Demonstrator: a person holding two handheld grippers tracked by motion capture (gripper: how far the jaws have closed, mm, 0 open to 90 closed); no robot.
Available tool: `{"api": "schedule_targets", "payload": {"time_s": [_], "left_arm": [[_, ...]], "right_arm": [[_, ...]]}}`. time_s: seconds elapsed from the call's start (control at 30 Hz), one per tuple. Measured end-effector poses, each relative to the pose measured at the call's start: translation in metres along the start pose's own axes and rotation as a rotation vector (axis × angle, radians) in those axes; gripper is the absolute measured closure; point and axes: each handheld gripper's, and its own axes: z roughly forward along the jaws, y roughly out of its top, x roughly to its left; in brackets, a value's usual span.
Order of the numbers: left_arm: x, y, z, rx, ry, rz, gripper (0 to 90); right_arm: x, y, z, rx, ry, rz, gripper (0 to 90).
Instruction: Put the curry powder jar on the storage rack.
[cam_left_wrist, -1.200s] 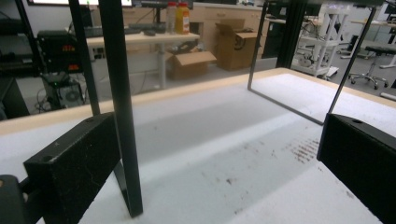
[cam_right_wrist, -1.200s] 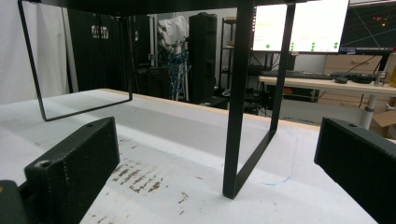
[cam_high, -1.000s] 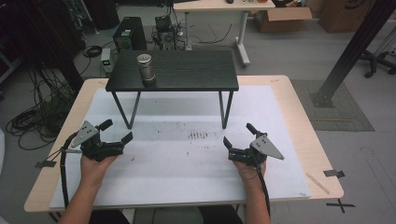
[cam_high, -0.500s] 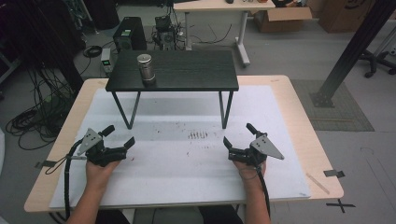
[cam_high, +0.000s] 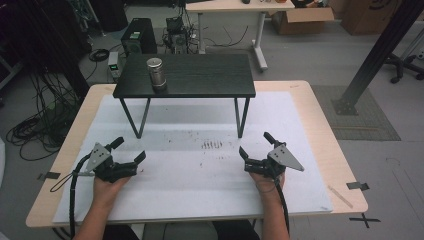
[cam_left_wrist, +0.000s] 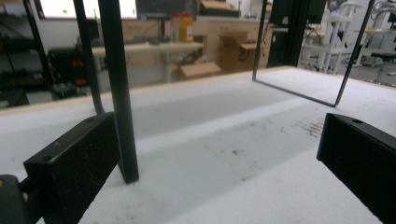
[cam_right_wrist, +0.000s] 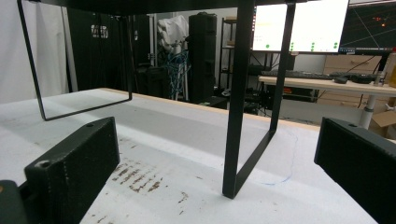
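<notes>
A metal cylinder (cam_high: 158, 73) stands upright on the left part of a small black raised table (cam_high: 200, 75) at the back of the white mat (cam_high: 200, 175). My left gripper (cam_high: 130, 149) rests low over the mat's front left, open and with nothing between its fingers. In the left gripper view the left gripper (cam_left_wrist: 219, 182) faces a black table leg (cam_left_wrist: 119, 93) close ahead. My right gripper (cam_high: 254, 143) stands open at the front right, also holding nothing. In the right gripper view the right gripper (cam_right_wrist: 215, 186) looks at the other leg frame (cam_right_wrist: 238, 98).
The black table's thin legs (cam_high: 242, 117) stand on the mat ahead of both grippers. Dark smudges (cam_high: 212, 145) mark the mat's middle. The wooden tabletop's edge (cam_high: 345, 170) runs around the mat. Cables, a desk and boxes lie on the floor beyond.
My left gripper has drawn back a little toward the front edge of the table, staying open. The right gripper and the cylinder have not moved.
</notes>
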Motion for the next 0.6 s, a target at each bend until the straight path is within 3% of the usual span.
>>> {"api": "schedule_targets", "payload": {"time_s": [0.13,0.6], "left_arm": [[-0.0031,-0.0031,-0.0061,-0.067,0.001,0.03,0.2],[-0.0035,-0.0038,-0.0073,-0.08,0.005,0.03,0.2]], "right_arm": [[0.0002,0.0,-0.0001,0.0,0.0,0.0,0.0],[0.0002,-0.0002,-0.0004,-0.003,-0.001,0.001,0.0]]}}
